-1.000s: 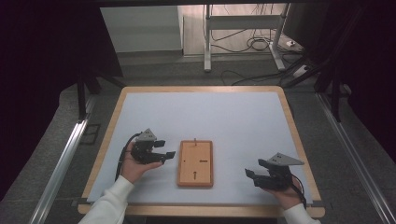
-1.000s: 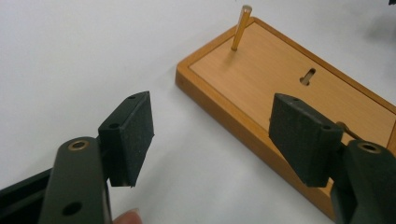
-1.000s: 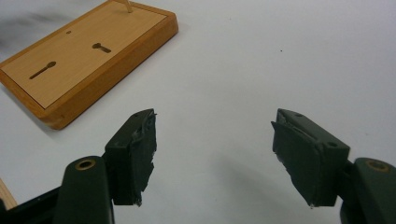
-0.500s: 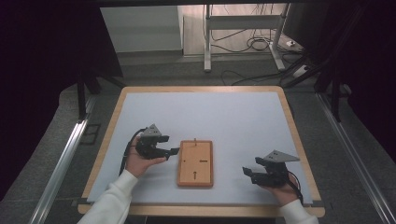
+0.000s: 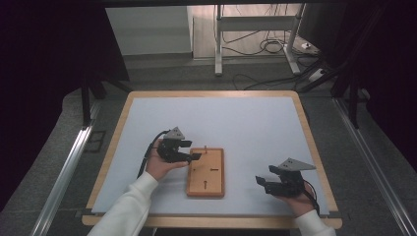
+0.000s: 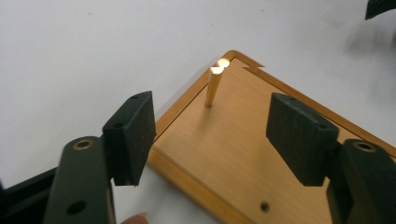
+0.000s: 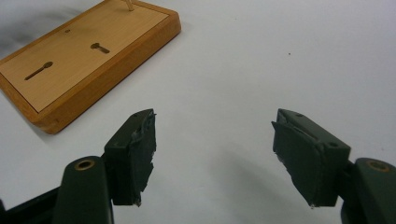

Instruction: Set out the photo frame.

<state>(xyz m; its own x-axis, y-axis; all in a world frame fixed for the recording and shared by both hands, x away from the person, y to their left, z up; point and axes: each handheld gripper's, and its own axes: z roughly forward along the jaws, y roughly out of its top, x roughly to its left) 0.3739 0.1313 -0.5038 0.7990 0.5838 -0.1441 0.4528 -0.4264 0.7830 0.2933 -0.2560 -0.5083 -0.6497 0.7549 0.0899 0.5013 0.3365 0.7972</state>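
My left gripper, jaws apart, faces the upright peg at the board's twelve o'clock edge. I judge nothing grasped yet. My right gripper waits spread at the board's three o'clock.

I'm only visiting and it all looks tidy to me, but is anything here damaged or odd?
One thing: the pads on the right gripper look chewed and ragged along their edges, unlike the left gripper, whose pads are clean. The wooden board lies flat with its peg upright.
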